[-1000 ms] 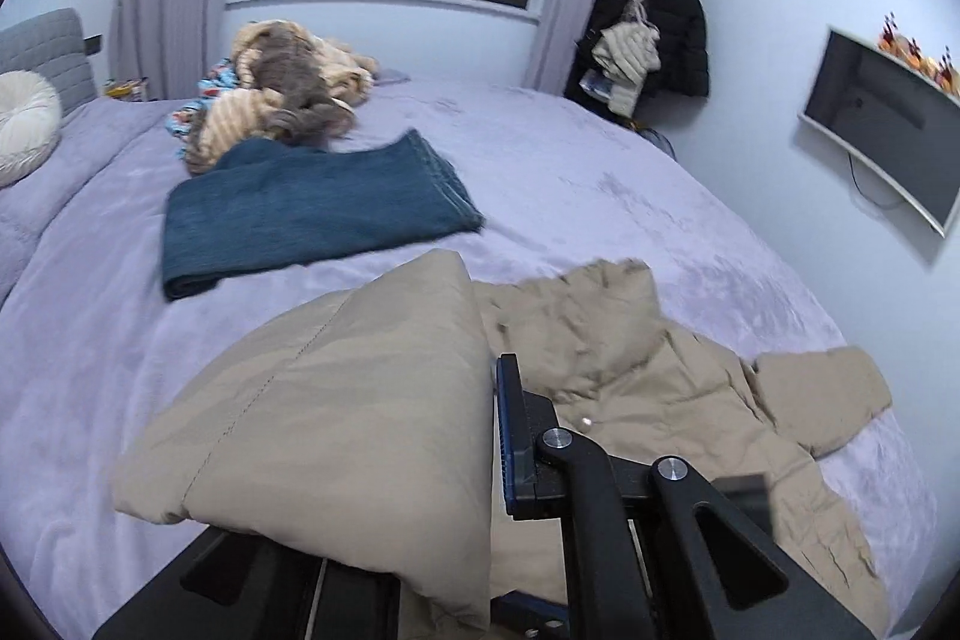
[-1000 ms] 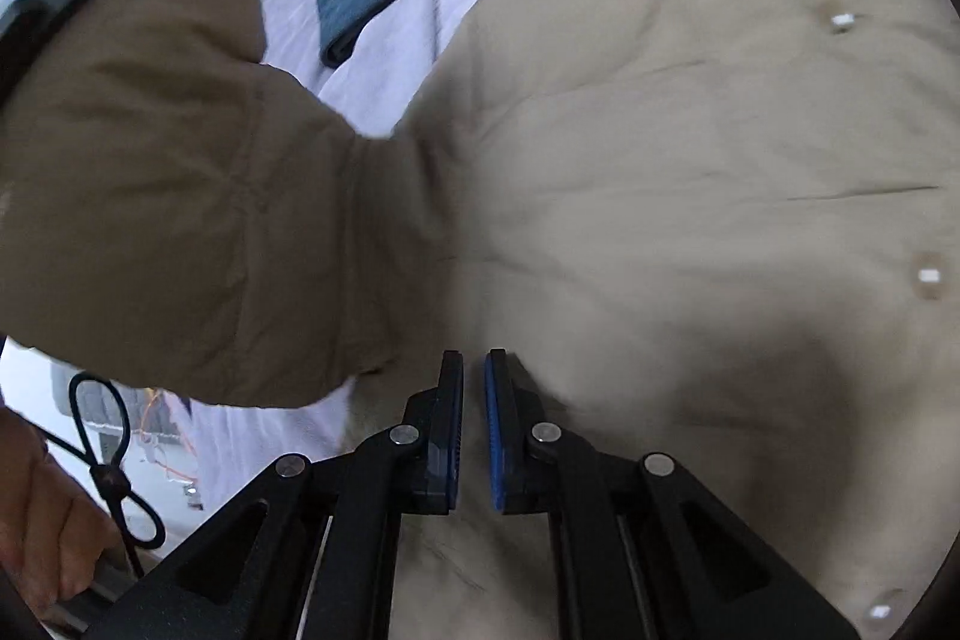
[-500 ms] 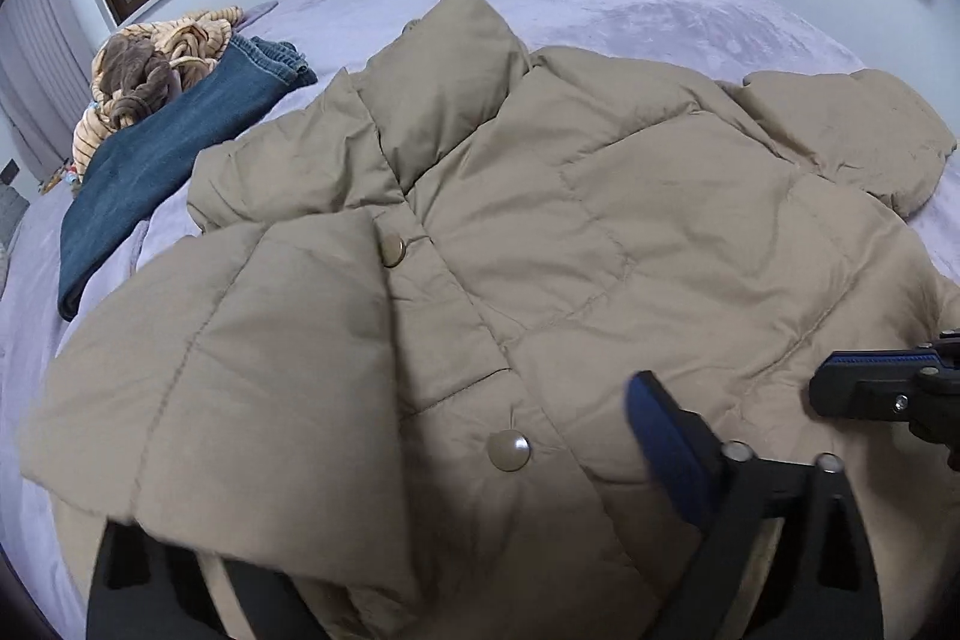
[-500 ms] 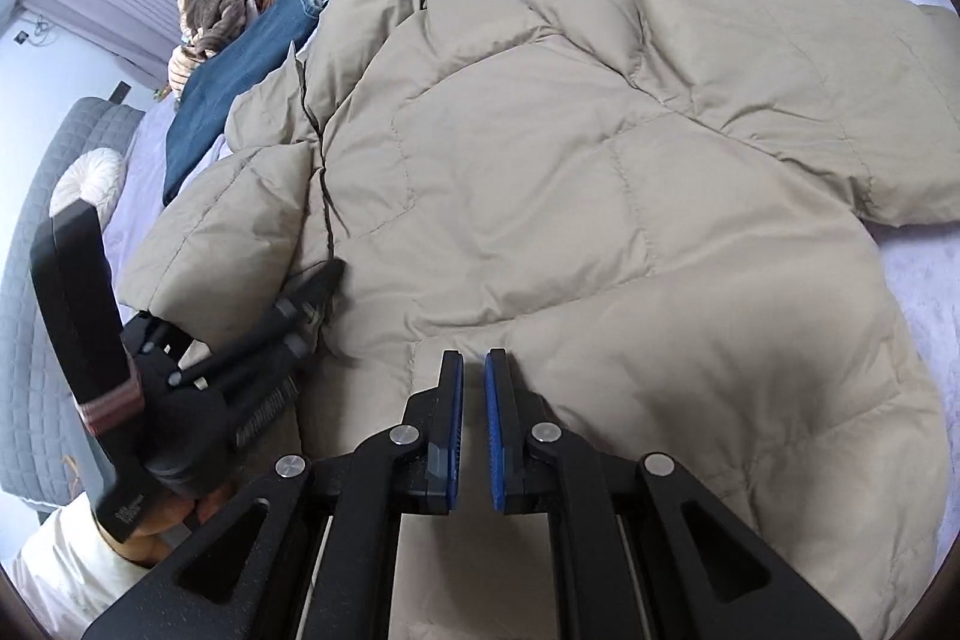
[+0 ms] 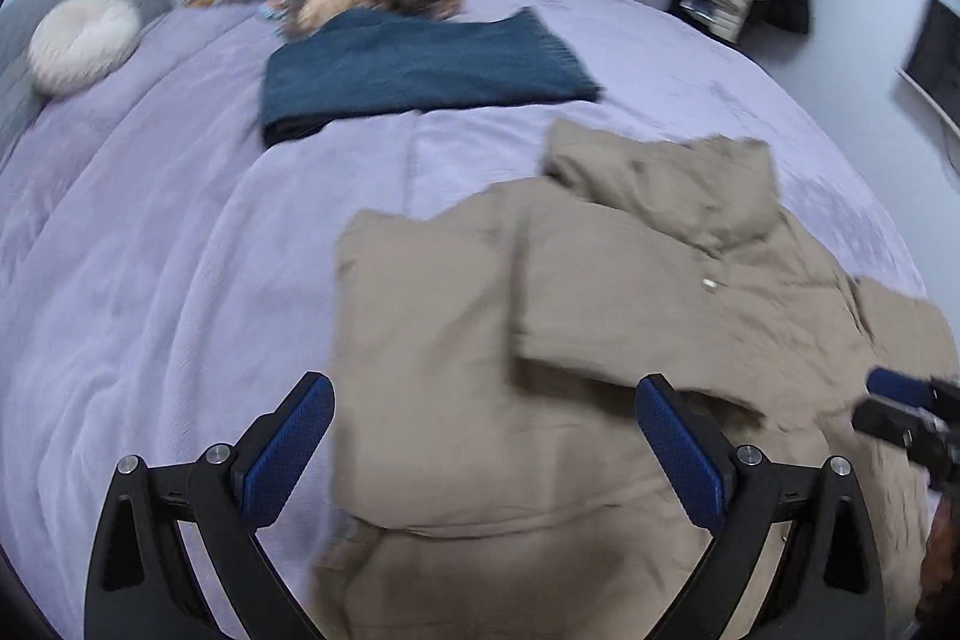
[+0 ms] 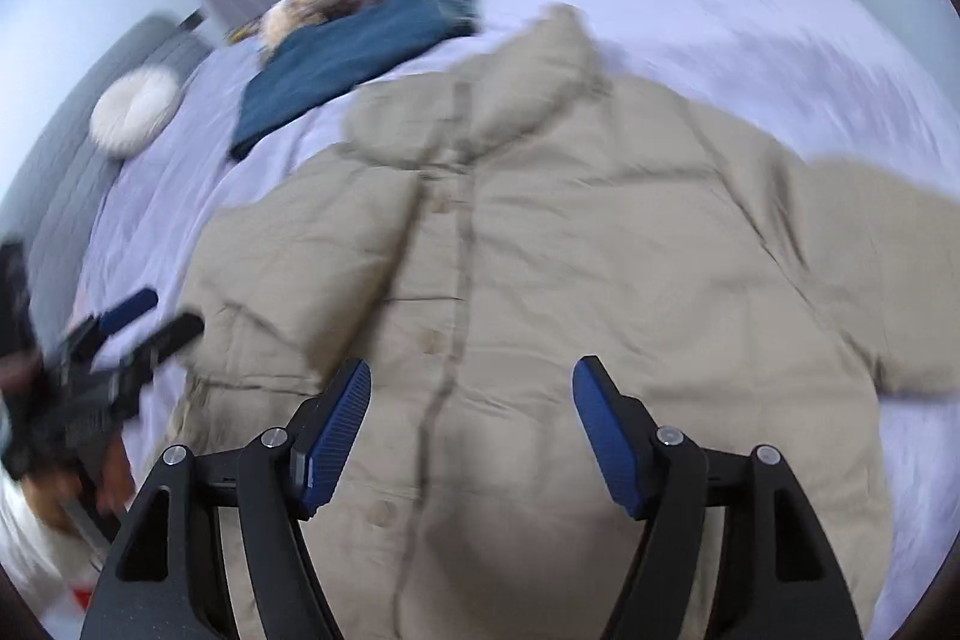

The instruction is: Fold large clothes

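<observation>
Since a second ago the left sleeve has been let go and now lies folded across the front of the tan puffer jacket [image 6: 540,250], which rests on the near part of the purple bed [image 5: 150,250]. Above it, the left hand-held gripper [image 5: 480,454] stands spread wide and empty. The right hand-held gripper [image 6: 471,436] is opening over the buttoned front, nothing between its pads. The jacket's right sleeve [image 6: 888,220] is spread out to the right, so that fold and the body fold look to remain. Folded jeans [image 5: 414,70] lie farther off.
</observation>
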Available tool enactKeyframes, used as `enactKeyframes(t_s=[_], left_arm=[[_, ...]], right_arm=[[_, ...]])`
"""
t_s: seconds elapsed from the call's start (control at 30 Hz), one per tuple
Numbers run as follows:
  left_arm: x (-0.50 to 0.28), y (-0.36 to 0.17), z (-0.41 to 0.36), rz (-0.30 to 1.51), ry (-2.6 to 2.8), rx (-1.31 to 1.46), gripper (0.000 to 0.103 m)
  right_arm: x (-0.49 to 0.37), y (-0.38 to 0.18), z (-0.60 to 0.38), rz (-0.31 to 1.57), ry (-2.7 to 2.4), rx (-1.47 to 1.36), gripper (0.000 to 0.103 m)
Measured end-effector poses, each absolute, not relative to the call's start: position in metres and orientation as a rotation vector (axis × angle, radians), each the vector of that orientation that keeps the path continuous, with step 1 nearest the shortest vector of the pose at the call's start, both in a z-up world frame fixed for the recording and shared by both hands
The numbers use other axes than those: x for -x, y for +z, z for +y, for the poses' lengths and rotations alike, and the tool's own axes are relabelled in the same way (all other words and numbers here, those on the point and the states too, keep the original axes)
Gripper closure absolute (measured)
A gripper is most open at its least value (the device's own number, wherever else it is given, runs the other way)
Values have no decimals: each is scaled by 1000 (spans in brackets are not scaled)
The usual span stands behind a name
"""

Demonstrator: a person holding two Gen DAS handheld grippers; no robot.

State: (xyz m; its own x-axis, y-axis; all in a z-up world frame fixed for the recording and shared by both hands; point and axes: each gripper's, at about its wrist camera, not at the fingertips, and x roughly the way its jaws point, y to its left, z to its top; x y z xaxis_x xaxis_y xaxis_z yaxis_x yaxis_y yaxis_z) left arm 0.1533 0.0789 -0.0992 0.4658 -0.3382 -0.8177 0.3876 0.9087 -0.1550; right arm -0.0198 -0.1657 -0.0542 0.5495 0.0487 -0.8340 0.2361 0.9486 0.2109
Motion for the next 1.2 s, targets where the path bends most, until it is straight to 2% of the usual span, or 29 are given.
enactKeyframes(t_s=[0.07,0.1,0.17,0.2,0.3,0.4,0.5,0.6,0.63,0.67,0.7,0.73,0.83,0.9,0.93,1.03,1.2], left_arm=[[-182,-118,108,1073,-414,86,3],[-192,-129,117,1109,-407,137,18],[-205,-150,123,1161,-378,157,41],[-208,-161,122,1177,-362,137,47],[-204,-175,119,1167,-321,78,50],[-200,-179,117,1147,-314,57,50],[-201,-178,113,1136,-314,15,50],[-202,-180,110,1125,-317,-11,50],[-202,-180,108,1121,-316,-25,50],[-201,-180,105,1118,-320,-38,50],[-200,-181,102,1114,-314,-59,50],[-200,-181,101,1112,-314,-74,50],[-199,-178,101,1110,-304,-102,50],[-199,-168,106,1091,-275,-118,50],[-198,-160,111,1072,-271,-114,50],[-195,-135,127,1019,-278,-74,50],[-190,-112,120,1001,-409,-50,50]], right_arm=[[2,-52,-129,989,-83,-166,22],[-5,-52,-114,994,-83,-93,22],[-27,-62,-80,1008,-97,77,22],[-40,-68,-65,1009,-110,153,22],[-73,-85,-49,1013,-135,256,23],[-89,-83,-71,977,-233,214,23],[-76,-72,-120,931,-366,19,22],[-49,-76,-180,915,-364,-319,22],[-40,-84,-196,918,-346,-438,27],[-33,-94,-209,921,-311,-551,59],[-26,-110,-222,937,-255,-703,84],[-20,-124,-230,955,-276,-794,97],[1,-153,-249,952,-309,-989,97],[15,-149,-252,945,-340,-1012,92],[21,-143,-253,951,-359,-994,86],[43,-118,-256,944,-445,-898,78],[49,-72,-262,843,-460,-683,78]])
